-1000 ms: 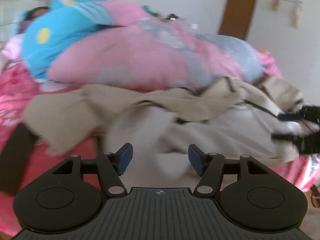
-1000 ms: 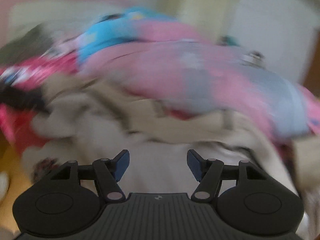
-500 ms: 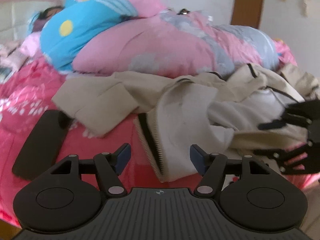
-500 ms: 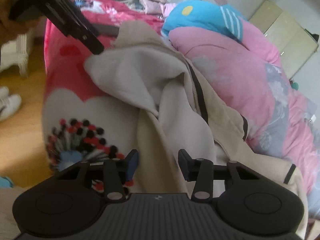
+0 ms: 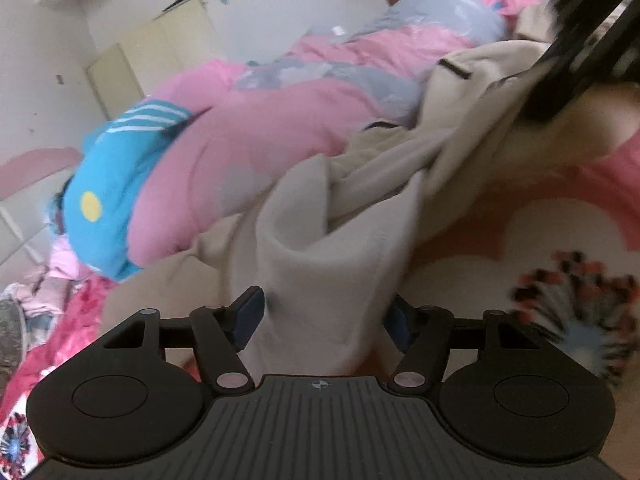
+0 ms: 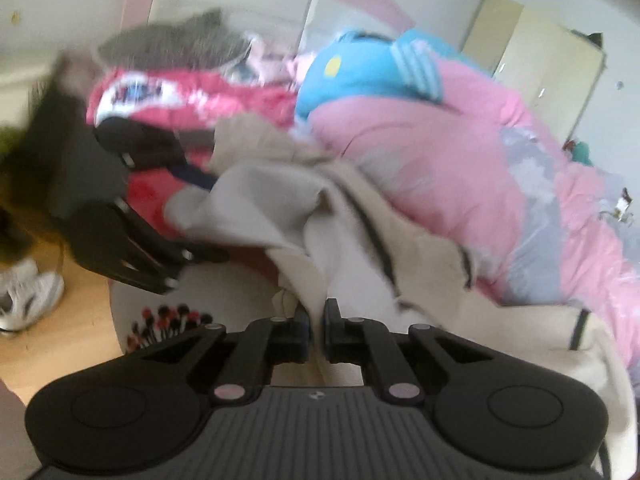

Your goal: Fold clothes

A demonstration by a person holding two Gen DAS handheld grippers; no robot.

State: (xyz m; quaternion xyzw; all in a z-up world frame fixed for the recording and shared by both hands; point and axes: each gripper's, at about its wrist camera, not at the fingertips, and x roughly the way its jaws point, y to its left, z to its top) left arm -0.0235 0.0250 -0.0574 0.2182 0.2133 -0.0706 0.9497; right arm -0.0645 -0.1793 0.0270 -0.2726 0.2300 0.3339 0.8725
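Note:
A beige jacket [image 5: 328, 264] with black trim lies crumpled on the bed, against a pink quilt. My left gripper [image 5: 325, 316] has a thick fold of the jacket's pale lining between its blue pads. Its jaws are closing, still wide, and I see no firm pinch. My right gripper [image 6: 316, 328] is closing too, and its pads are nearly together on a thin fold of the jacket [image 6: 360, 240]. In the right wrist view the left gripper [image 6: 200, 220] straddles the jacket's left edge. The right gripper's black frame [image 5: 576, 52] is blurred at the upper right of the left wrist view.
The pink and grey quilt [image 6: 460, 148] and a blue cushion [image 6: 360, 76] are heaped behind the jacket. The sheet [image 5: 560, 220] is pink with a feathery print. A dark flat object [image 6: 132, 140] lies on the bed. The wooden floor with a white shoe [image 6: 28, 296] borders the bed's edge.
The right gripper's fingers have come together on a fold of the jacket. The left gripper has rolled and dropped to the jacket, whose fold now sits between its fingers.

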